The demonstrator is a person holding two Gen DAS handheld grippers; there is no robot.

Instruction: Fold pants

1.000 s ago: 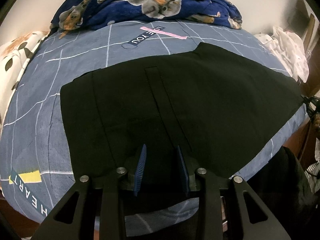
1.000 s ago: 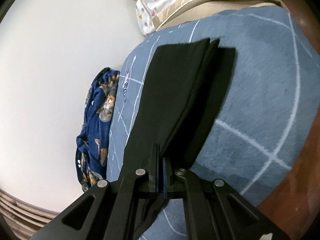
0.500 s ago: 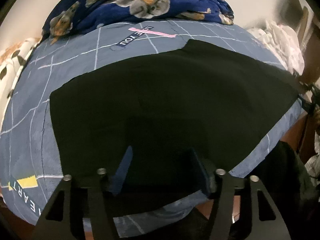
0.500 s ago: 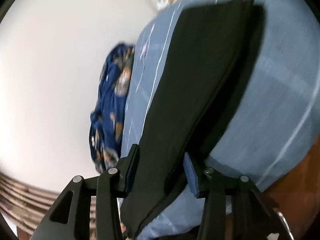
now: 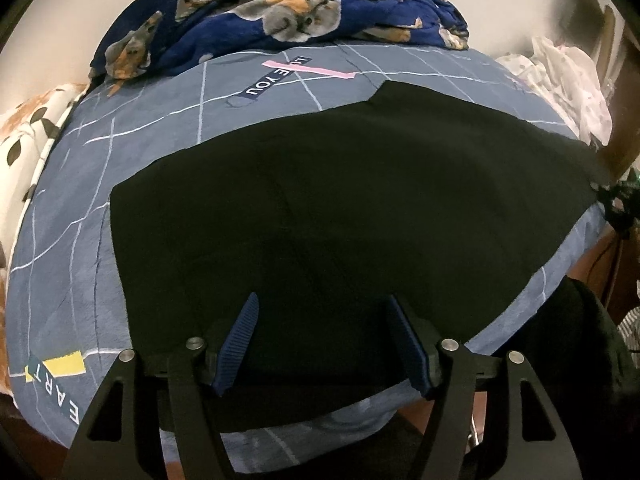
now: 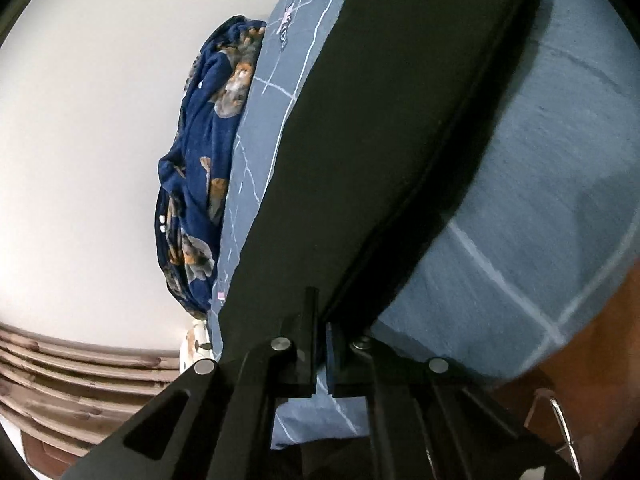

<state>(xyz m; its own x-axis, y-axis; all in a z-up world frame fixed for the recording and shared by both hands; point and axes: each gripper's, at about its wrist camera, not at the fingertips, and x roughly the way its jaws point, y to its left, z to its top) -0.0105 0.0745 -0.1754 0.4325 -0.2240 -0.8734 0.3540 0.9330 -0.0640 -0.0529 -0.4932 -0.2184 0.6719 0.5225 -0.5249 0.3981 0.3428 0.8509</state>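
Observation:
The black pants [image 5: 340, 208] lie spread flat across the blue-grey bed sheet [image 5: 72, 208]. My left gripper [image 5: 324, 344] is open, its blue-padded fingers wide apart just above the pants' near edge, holding nothing. In the right wrist view the pants [image 6: 400, 120] run away from me as a long folded strip. My right gripper [image 6: 322, 344] is shut, its jaws nearly touching, at the near end of the strip; the pants edge runs into the jaws.
A dark blue dog-print blanket [image 5: 280, 20] is heaped at the far side of the bed and shows in the right wrist view [image 6: 200, 160]. A white cloth pile [image 5: 568, 80] sits at the right. The wooden bed edge [image 6: 580, 360] is near the right gripper.
My left gripper opened wider and stayed open over the pants. My right gripper, shut a second ago, opened half a second ago and has shut again at the pants' edge, closer in.

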